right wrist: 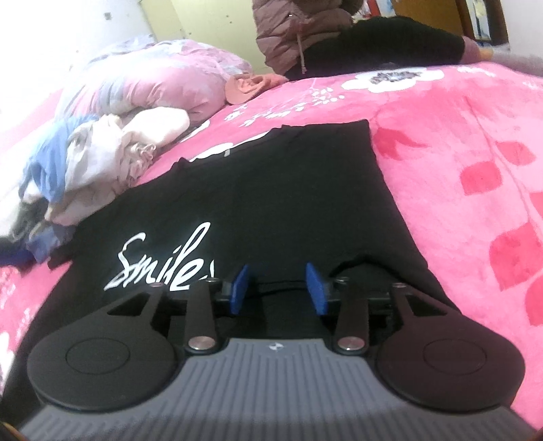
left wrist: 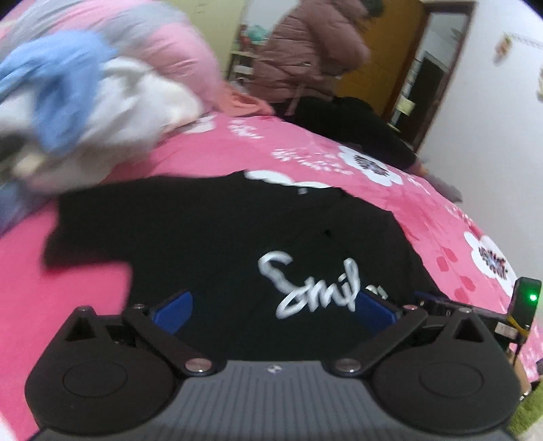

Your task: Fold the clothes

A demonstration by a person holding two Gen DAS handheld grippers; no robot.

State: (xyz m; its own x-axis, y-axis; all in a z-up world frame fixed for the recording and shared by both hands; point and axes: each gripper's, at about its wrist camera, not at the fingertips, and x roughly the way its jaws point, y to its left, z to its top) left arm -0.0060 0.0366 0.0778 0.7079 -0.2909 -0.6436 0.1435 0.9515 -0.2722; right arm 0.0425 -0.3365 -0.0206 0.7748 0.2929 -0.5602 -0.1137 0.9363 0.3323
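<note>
The left hand-held gripper (left wrist: 273, 305) hangs with its blue pads spread wide and empty above the black T-shirt (left wrist: 210, 234); the right hand-held gripper (right wrist: 280, 288) is partly open, nothing between its pads. The shirt lies flat on a pink flowered blanket (right wrist: 458, 142) covering the bed; a pile of clothes (right wrist: 101, 152) sits beside it; a person in a padded jacket (right wrist: 295, 30) sits at the far edge.

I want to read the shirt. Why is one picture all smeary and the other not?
Left wrist view: motion blur smears the clothes pile and the shirt lettering. Right wrist view: sharper, lettering readable, though the wall is washed out white.
</note>
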